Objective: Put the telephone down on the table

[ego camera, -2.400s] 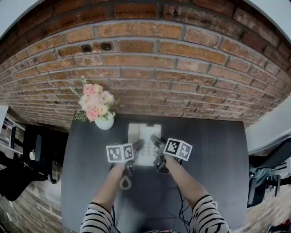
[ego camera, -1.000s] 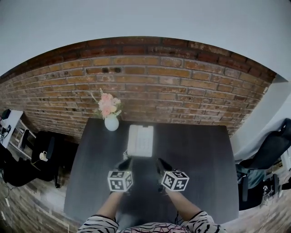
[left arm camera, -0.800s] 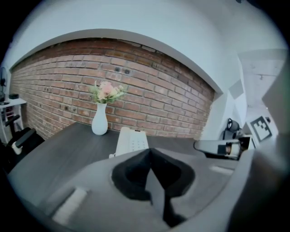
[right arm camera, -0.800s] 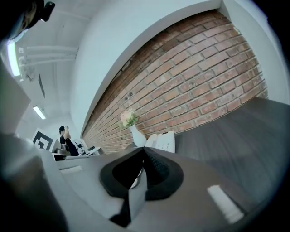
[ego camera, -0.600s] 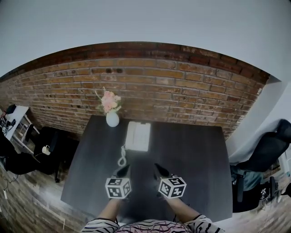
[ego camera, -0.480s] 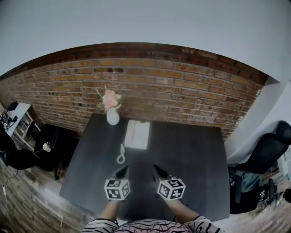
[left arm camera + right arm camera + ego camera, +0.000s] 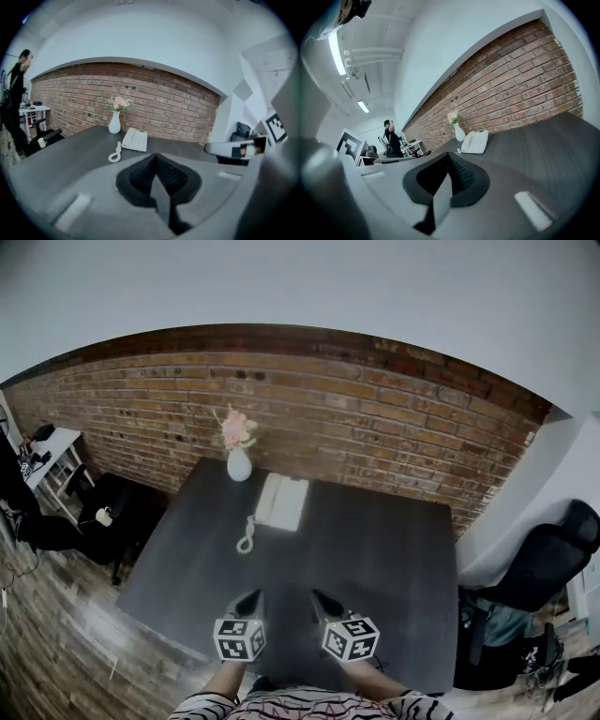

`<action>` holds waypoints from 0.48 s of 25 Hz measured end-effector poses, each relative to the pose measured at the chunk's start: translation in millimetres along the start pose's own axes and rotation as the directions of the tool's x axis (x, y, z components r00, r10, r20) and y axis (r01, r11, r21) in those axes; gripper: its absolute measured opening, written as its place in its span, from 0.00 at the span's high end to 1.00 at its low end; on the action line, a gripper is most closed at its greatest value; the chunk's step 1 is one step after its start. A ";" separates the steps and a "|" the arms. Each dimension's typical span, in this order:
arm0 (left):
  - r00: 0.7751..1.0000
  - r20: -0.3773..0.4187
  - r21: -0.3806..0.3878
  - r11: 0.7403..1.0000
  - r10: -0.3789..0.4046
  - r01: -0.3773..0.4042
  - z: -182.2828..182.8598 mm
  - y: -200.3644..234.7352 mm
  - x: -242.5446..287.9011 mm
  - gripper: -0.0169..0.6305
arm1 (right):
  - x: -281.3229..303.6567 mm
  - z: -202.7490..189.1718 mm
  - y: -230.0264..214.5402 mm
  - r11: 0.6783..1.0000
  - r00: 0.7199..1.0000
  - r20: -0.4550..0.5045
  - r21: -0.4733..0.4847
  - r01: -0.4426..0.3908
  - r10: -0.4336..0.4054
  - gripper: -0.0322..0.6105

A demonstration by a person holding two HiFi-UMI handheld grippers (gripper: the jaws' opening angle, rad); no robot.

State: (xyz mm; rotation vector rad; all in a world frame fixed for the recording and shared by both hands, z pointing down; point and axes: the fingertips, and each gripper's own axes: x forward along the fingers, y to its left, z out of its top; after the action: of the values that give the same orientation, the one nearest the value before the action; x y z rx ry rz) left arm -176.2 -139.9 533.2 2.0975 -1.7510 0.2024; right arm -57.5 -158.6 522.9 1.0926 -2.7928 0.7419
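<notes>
- standing by the dark grey rectangular table [image 7: 384,549], i see the white plastic desk telephone [image 7: 282,501] lying flat on its far side, near the red brick wall [image 7: 375,418]; to my eye it is already set down.
- its curly white cord [image 7: 246,537] lies in a loose loop on the tabletop, just in front of the telephone's left corner.
- the left gripper [image 7: 249,600] is clenched on nothing, jaws pressed together, hanging over the near edge of the table and well apart from the telephone.
- the right gripper [image 7: 322,600] hangs beside it, also closed tight and empty.
- i'd judge the telephone a stiff, hard shell, fairly light and smooth enough to slip. the handset looks to sit loose on the left of the base, so a tilt could tip it off and leave it hanging on the cord.
- the safest hold, i think, is across the two long sides of the base, one gripper on each, kept level, with the cord left to trail free.
- the one container is a small white vase [image 7: 239,465], upright just left of the telephone. it holds a bunch of pink flowers [image 7: 236,427]; whether there is water in it i cannot tell.
</notes>
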 end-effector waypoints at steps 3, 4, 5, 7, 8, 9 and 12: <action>1.000 -0.006 -0.006 1.000 0.011 -0.011 -17.7 -16.0 -13.2 0.97 | -18.7 -12.9 0.9 1.000 0.999 -0.028 -0.006 -0.016 0.016 0.95; 1.000 -0.008 -0.009 1.000 0.017 -0.017 -23.1 -20.6 -17.0 0.97 | -24.6 -16.9 0.9 1.000 0.999 -0.037 -0.008 -0.022 0.021 0.95; 1.000 -0.010 -0.012 1.000 0.025 -0.025 -28.1 -24.8 -20.5 0.97 | -30.3 -20.6 0.7 1.000 0.999 -0.045 -0.009 -0.027 0.027 0.95; 0.999 -0.015 -0.014 0.999 0.043 -0.044 -37.2 -32.0 -27.0 0.97 | -40.7 -27.2 -0.1 0.999 0.998 -0.061 -0.014 -0.037 0.036 0.95; 0.999 -0.017 -0.015 0.999 0.051 -0.052 -41.6 -35.0 -30.5 0.97 | -45.3 -30.6 -0.4 0.999 0.997 -0.069 -0.017 -0.041 0.039 0.95; 0.998 -0.019 -0.017 0.998 0.058 -0.058 -45.9 -38.0 -34.1 0.97 | -49.5 -34.0 -0.5 0.999 0.996 -0.077 -0.021 -0.044 0.043 0.95; 0.997 -0.026 -0.023 0.997 0.077 -0.078 -60.0 -46.3 -43.6 0.97 | -60.5 -43.6 -1.3 0.998 0.994 -0.099 -0.025 -0.056 0.054 0.95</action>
State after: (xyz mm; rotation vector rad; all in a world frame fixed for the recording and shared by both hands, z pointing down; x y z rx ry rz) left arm -131.9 -70.4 562.5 2.0038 -1.8130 0.2273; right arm -16.7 -101.8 548.8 0.9513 -2.7523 0.7386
